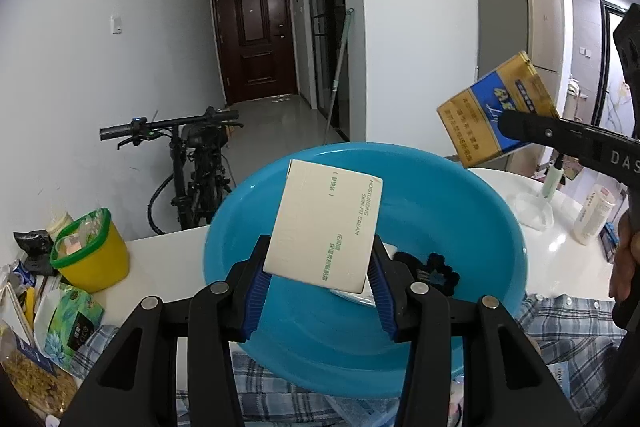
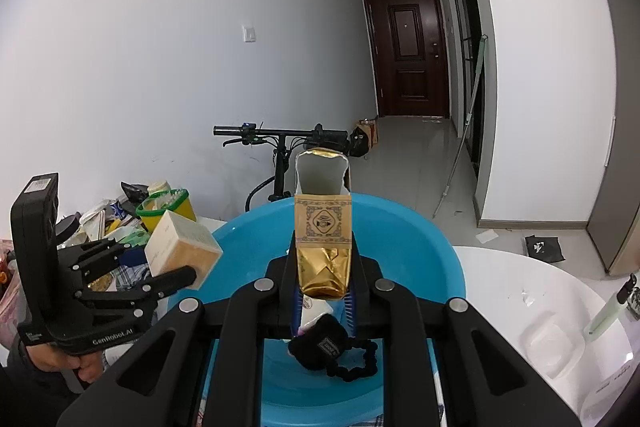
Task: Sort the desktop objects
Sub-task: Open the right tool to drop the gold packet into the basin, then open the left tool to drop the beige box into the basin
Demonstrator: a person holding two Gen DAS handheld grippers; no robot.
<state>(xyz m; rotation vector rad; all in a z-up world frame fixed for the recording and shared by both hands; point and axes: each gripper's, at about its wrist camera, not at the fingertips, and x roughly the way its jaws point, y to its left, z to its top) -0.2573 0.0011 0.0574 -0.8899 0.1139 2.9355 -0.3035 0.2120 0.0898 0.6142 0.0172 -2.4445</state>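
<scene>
Left wrist view. Sorting partly done, by the look of it: a black hair tie (image 1: 438, 269) and something white beneath it already lying in the blue basin (image 1: 460, 195), which sits at the near edge of the white table (image 1: 168, 255). Still loose on the table: a yellow tub (image 1: 96, 259) and snack packets (image 1: 68, 323) toward the left edge, a white bottle (image 1: 592, 215), a pale green lighter (image 1: 551, 183) and a clear lid (image 1: 532, 211) toward the right edge. Left gripper (image 1: 320, 267) clamped on a cream skincare box (image 1: 324, 227), blue pads pressing its two sides, box held tilted in the air above the basin, not yet dropped. Off to the right, a blue-and-gold cigarette pack (image 1: 496, 107) pinched by the other tool, also up over the basin's far rim.

Right wrist view. Right gripper (image 2: 323, 275) closed narrow on the cigarette pack (image 2: 323, 227), pack standing upright with its torn top open, hanging over the basin (image 2: 420, 239); hair tie (image 2: 332, 347) directly below. Left gripper (image 2: 160, 267) at the left edge of the basin with the cream box (image 2: 180, 243) gripped. Likely left to do: release both boxes, then gather the rest.
</scene>
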